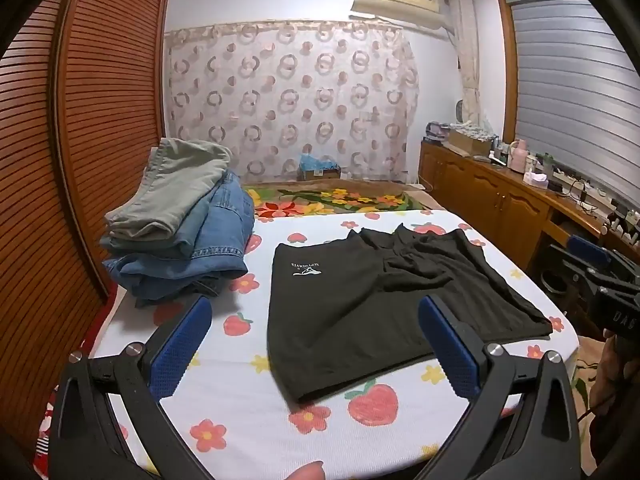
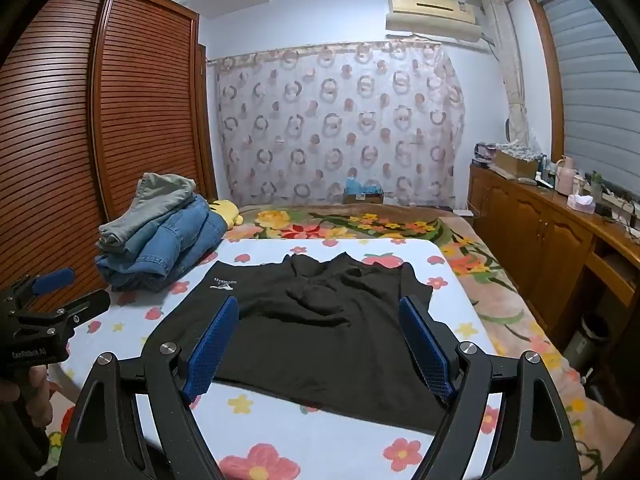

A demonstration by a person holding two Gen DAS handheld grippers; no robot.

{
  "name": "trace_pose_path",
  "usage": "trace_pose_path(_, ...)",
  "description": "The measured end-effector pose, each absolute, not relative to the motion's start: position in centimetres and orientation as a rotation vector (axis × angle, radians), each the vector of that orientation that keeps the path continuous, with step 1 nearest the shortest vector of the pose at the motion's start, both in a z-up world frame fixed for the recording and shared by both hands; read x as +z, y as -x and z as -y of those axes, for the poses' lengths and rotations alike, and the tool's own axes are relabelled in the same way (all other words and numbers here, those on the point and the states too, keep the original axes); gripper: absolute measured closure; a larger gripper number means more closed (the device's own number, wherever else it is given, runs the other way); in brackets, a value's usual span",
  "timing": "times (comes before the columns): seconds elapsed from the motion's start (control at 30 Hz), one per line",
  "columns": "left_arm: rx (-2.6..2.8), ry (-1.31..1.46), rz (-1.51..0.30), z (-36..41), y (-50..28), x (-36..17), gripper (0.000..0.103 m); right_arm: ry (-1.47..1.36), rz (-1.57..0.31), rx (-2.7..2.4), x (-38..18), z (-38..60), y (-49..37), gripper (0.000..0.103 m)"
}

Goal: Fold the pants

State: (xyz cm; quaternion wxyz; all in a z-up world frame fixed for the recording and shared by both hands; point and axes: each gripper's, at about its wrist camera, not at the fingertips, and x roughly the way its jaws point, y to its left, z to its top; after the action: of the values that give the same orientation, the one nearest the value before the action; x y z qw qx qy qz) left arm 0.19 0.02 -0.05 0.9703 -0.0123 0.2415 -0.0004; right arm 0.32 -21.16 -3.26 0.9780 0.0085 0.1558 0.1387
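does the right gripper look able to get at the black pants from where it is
Probably yes: the right gripper is open right over the near edge of the black pants, with nothing between them.

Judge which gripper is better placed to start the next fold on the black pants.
Right, probably. The right gripper hangs open directly over the black pants, its fingers framing the cloth. The left gripper, also open, sits off the pants' left edge, partly over bare sheet. Neither holds cloth.
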Motion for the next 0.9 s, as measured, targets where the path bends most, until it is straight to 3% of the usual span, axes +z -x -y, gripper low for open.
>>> trace_pose_path(0.9, 0.006, 0.024, -0.464, -0.7, 0.1, 0.8, 0.000, -0.019, -0.312, 0.276, -3.1, 21.1, -0.2, 0.019)
